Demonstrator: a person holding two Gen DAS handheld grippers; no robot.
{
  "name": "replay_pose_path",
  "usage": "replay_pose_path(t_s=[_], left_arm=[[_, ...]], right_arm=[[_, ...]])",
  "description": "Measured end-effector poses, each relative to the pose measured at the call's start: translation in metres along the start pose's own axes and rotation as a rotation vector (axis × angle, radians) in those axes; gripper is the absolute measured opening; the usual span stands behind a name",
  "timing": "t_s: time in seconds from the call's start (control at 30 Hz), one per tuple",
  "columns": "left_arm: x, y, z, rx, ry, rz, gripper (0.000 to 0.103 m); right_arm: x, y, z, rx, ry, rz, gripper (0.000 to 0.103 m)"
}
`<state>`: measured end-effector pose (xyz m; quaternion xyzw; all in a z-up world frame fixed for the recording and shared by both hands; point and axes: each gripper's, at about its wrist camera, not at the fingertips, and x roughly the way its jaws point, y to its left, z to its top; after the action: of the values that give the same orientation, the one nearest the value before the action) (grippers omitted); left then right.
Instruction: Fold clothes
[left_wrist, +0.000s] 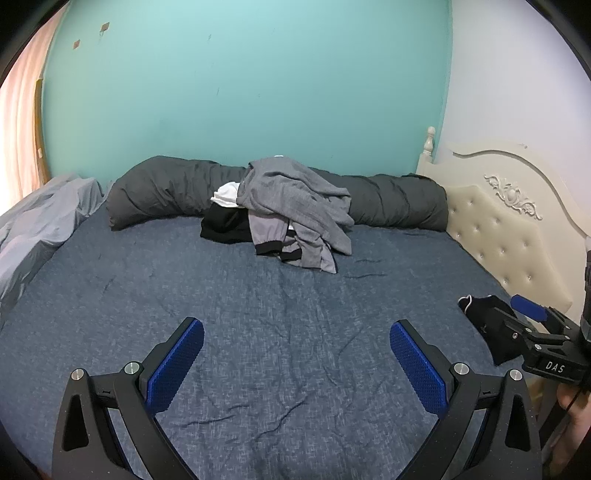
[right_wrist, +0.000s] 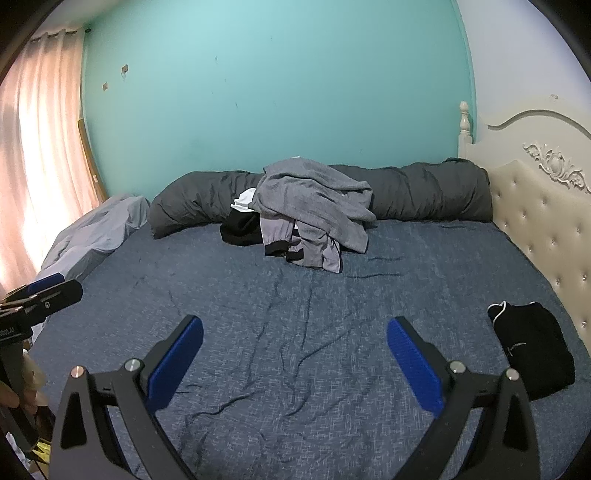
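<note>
While both jaws gape, two grippers: left gripper (left_wrist: 296, 354), right gripper (right_wrist: 294, 352); one clothes pile (left_wrist: 288, 214), one folded black garment (right_wrist: 532, 350).

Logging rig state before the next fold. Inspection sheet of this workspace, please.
Surface: wrinkled blue bed sheet, middle bare.
Job's things: heap of grey, black and white clothes at the far side; folded black garment near the headboard.
Clutter: long dark grey rolled duvet against the wall; pale blue bedding on the left.
Grippers: left claw open, empty; right claw open, empty.
Cables: nothing seen.
Surroundings: teal wall, cream tufted headboard, pink curtain.
</note>
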<state>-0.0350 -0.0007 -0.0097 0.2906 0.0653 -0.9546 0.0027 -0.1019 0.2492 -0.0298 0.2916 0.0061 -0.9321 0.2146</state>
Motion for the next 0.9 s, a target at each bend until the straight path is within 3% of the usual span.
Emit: replay_pose_path(t_s=[0.4,0.77,0.9], left_arm=[[0.069,0.028,0.018,-0.035,0.010,0.038,0.103],[0.194,0.070,0.044,-0.089,0.026,0.045,0.103],[0.246,0.087,0.054,-0.097,0.031,0.047,0.103]], right_arm=[[0.076,-0.015,0.024,-0.024,0.020,0.005,0.100],[0.225,-0.035,0.055,-0.023,0.058,0.121,0.103],[0.277,-0.036,0.067,-0.065,0.038,0.114,0.103]])
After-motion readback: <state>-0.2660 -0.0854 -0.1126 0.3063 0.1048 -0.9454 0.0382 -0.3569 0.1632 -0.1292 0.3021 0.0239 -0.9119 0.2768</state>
